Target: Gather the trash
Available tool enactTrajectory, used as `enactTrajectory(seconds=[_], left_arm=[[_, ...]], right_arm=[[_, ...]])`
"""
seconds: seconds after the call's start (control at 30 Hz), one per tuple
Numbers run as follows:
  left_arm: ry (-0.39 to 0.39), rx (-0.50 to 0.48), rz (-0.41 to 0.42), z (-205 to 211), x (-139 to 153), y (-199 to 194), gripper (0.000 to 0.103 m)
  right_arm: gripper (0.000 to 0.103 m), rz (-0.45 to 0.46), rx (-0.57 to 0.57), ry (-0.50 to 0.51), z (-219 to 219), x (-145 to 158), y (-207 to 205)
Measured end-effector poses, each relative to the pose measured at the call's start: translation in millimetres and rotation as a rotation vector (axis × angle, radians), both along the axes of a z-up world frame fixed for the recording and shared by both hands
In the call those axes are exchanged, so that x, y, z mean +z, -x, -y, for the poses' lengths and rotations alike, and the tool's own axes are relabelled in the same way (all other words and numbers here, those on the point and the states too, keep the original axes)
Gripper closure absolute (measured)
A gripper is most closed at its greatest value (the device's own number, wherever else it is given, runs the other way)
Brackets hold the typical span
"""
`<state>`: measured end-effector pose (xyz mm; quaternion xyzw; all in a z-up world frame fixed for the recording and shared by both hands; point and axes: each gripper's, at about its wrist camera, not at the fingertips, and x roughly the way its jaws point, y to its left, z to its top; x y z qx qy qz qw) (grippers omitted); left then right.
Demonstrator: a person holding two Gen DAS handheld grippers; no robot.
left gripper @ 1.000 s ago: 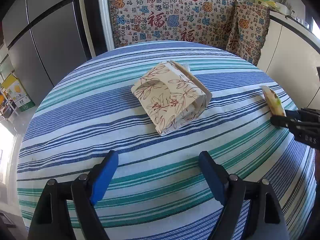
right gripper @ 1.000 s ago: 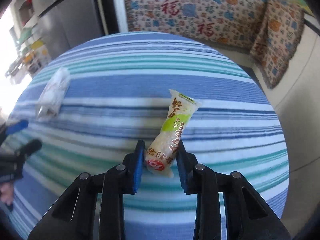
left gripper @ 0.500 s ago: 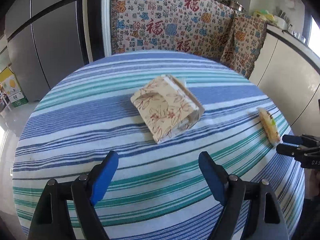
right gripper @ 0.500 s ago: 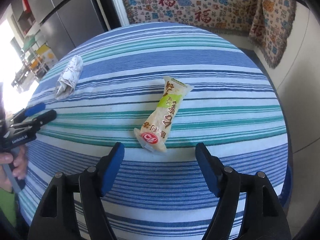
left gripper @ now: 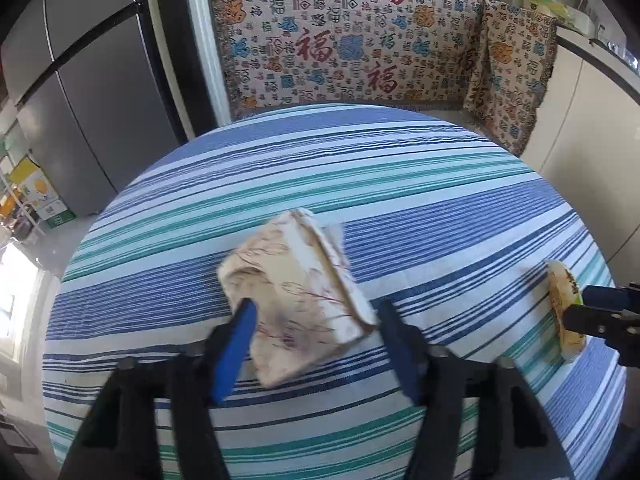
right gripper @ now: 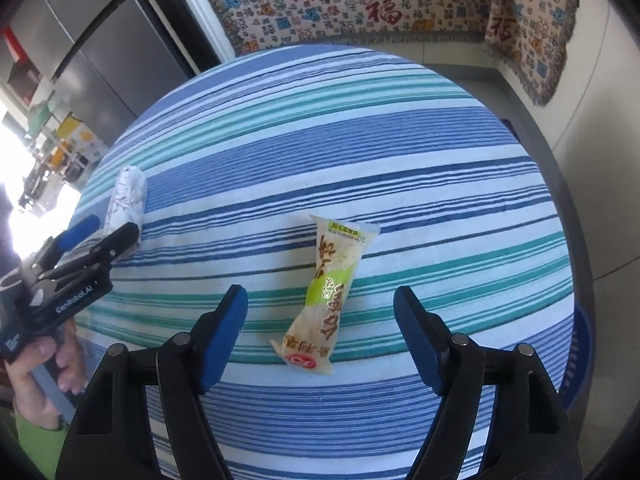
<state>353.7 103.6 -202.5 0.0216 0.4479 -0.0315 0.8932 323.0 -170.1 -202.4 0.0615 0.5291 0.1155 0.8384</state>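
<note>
Closing around the floral pouch (left gripper: 298,300), my left gripper (left gripper: 314,318) has the pouch between its fingers, though I cannot tell whether they press it yet. My right gripper (right gripper: 320,308) is narrowing too, fingers spread clear of the snack wrapper (right gripper: 334,296) lying between them on the striped table (right gripper: 360,128). From the pouch, the wrapper sits at three o'clock, well apart.

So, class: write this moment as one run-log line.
left gripper: jaws closing around floral pouch | right gripper: jaws closing, not gripping snack packet | both on striped tablecloth
</note>
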Motion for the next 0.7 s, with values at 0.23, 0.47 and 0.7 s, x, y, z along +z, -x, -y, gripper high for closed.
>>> enactTrajectory(seconds=[0.23, 0.47, 0.7], left_arm=[[0.071, -0.078, 0.037, -4.9, 13.7, 24.9, 0.063], [0.176, -0.192, 0.089, 22.8, 39.0, 72.2, 0.063], [0.181, -0.3, 0.108, 80.7, 49.9, 97.9, 0.063]], right_arm=[[0.09, -0.001, 0.036, 0.024, -1.1, 2.0, 8.6], [0.09, 0.058, 0.078, 0.01, 6.4, 25.1, 45.4], [0.09, 0.067, 0.057, -0.002, 34.6, 33.7, 71.9]])
